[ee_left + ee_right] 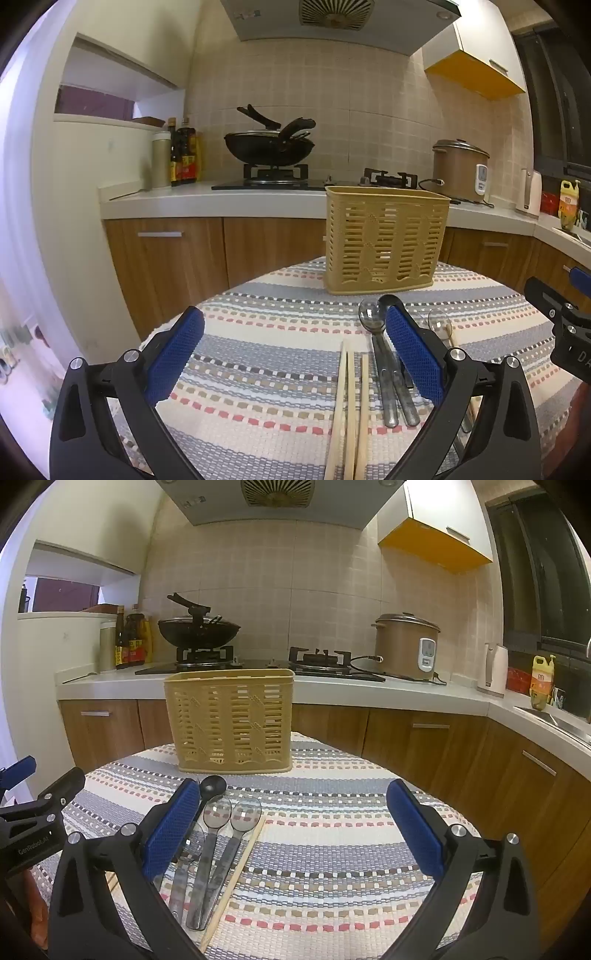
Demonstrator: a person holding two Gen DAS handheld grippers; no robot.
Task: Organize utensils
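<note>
Fingers (413, 354) spread beside spoons (388, 362)

Round table, striped woven cloth (332, 849); on it: slotted basket (231, 723), spoons (216, 834), chopsticks (349, 406)

**Plastic, metal, wood and woven cloth**

The tan slatted plastic utensil basket (229, 720) looks matt. Shiny steel spoons (212, 853) lie beside pale bare-wood chopsticks (349, 410) on a coarse striped woven tablecloth (332, 849). The blue gripper pads (413, 354) are dimpled; their black frames are smooth.
</note>
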